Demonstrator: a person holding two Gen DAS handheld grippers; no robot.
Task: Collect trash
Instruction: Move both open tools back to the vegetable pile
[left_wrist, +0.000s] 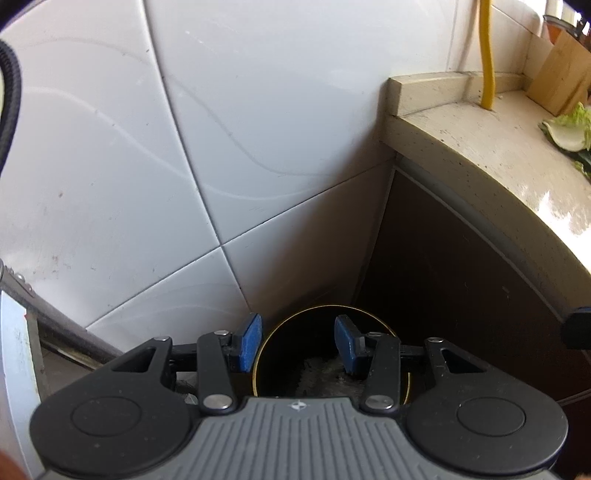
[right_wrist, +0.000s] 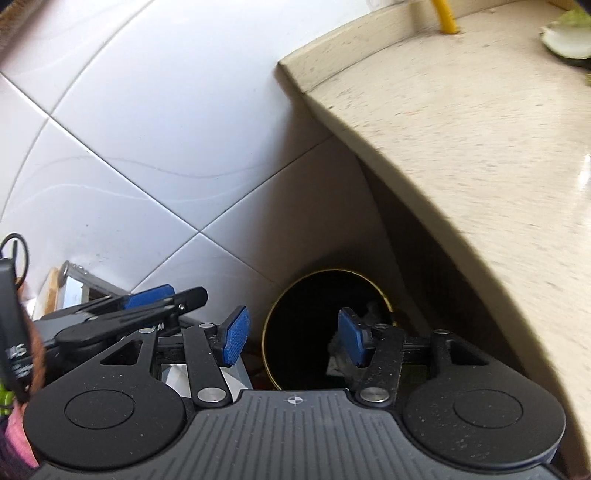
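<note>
My left claw (left_wrist: 298, 341) and right claw (right_wrist: 294, 338) both gape wide and empty above the black bin (right_wrist: 327, 332) on the floor, tucked in the corner where the tiled wall meets the worktop's (right_wrist: 461, 155) end. The remaining trash, cabbage scraps (right_wrist: 567, 37), lies up on the worktop toward its back edge, nearer my right claw. The only writing, on a black strap at my left, is too blurred to read.

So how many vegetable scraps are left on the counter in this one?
1 cluster in view: pale cabbage scraps at the countertop's far right, by the wooden board. More may lie past the frame edge.
</note>
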